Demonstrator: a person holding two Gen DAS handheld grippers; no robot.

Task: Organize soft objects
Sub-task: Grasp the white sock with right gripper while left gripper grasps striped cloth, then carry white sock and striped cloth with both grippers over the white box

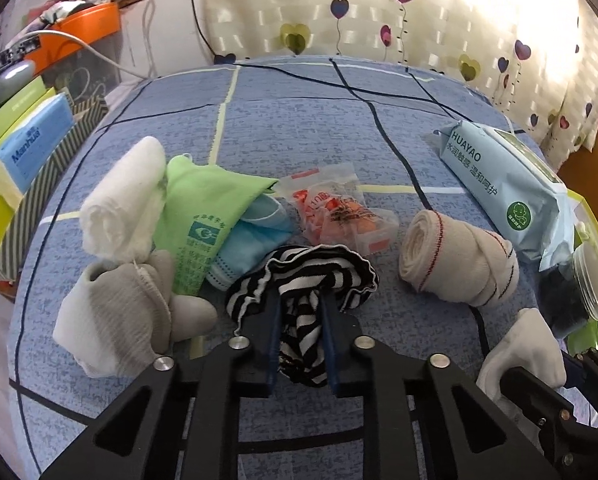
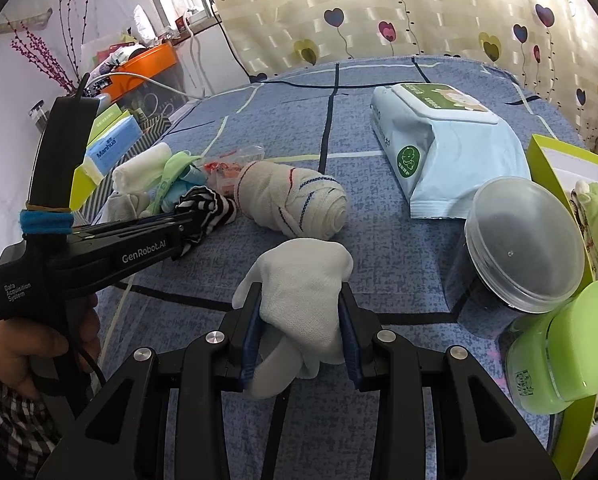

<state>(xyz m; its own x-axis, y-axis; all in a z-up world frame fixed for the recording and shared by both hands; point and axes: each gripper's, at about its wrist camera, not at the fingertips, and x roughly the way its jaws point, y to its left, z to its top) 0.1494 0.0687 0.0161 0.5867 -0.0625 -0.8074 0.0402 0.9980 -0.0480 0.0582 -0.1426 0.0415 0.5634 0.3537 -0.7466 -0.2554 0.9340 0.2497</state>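
My left gripper (image 1: pixel 299 300) is shut on a black-and-white striped cloth (image 1: pixel 303 280), which bunches between the fingers on the blue bedspread (image 1: pixel 299 128). My right gripper (image 2: pixel 301 300) is shut on a white sock (image 2: pixel 303 288); the sock also shows in the left wrist view (image 1: pixel 527 344). The left gripper shows in the right wrist view (image 2: pixel 195 216) with the striped cloth (image 2: pixel 207 204). A rolled beige bandage (image 1: pixel 455 260) (image 2: pixel 295 204) lies between the two. At left lie a grey-white sock (image 1: pixel 115 312), a white roll (image 1: pixel 123 204), a green cloth (image 1: pixel 199 216) and a blue mask (image 1: pixel 255 240).
A wet-wipes pack (image 1: pixel 503 184) (image 2: pixel 443 148) lies at the right. A clear-lidded jar (image 2: pixel 523 248), a green jar (image 2: pixel 559 352) and a green box (image 2: pixel 571 160) stand at the right edge. A plastic bag of orange items (image 1: pixel 339 212) lies mid-bed. A tissue box (image 1: pixel 27 148) stands at the left.
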